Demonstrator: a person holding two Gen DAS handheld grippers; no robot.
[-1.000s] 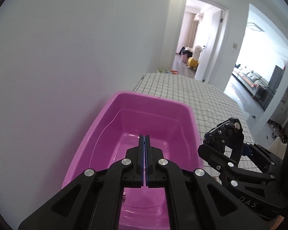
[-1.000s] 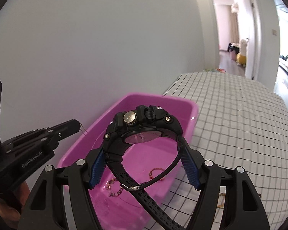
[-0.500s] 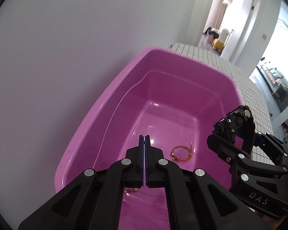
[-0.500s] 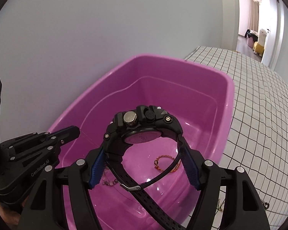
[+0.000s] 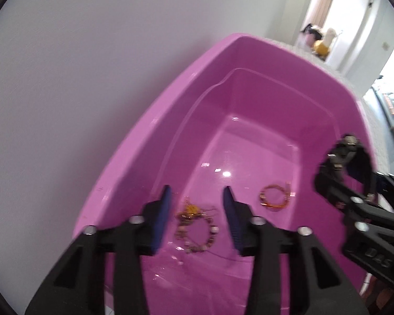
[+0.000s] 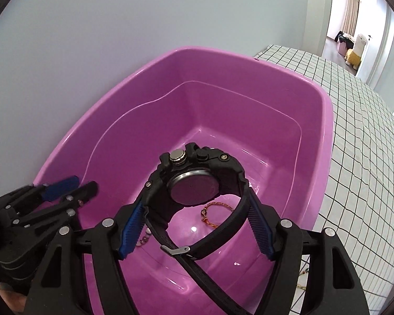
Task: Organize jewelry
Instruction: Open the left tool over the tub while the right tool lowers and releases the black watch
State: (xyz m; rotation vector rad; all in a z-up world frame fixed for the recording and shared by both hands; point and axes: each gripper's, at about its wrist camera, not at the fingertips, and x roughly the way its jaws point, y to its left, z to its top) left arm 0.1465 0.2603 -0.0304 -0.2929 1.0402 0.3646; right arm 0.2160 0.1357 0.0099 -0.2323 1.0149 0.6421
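A pink plastic bin (image 5: 144, 131) (image 6: 328, 110) stands against the wall. On its floor lie a beaded bracelet with small gold pieces (image 5: 197, 228) and a thin orange-gold bracelet (image 5: 275, 197) (image 6: 212, 212). My left gripper (image 5: 197, 193) (image 6: 78, 183) hangs over the bin's near left part. Its jaws are opening, with nothing pressed between them and the beaded bracelet on the floor below the gap. My right gripper (image 6: 195, 199) (image 5: 349, 173) is shut on a chunky black wristwatch (image 6: 194, 181), held above the bin's middle with its strap hanging down.
A plain white wall runs along the bin's far left side. A black-and-white checked cloth (image 6: 367, 157) covers the surface to the right of the bin. A small chain (image 6: 303, 271) lies on the cloth by the bin's near corner. A doorway opens at the far right.
Both grippers have come down and tipped into the bin. The left jaws, shut before, now stand apart. The right gripper still grips the watch.
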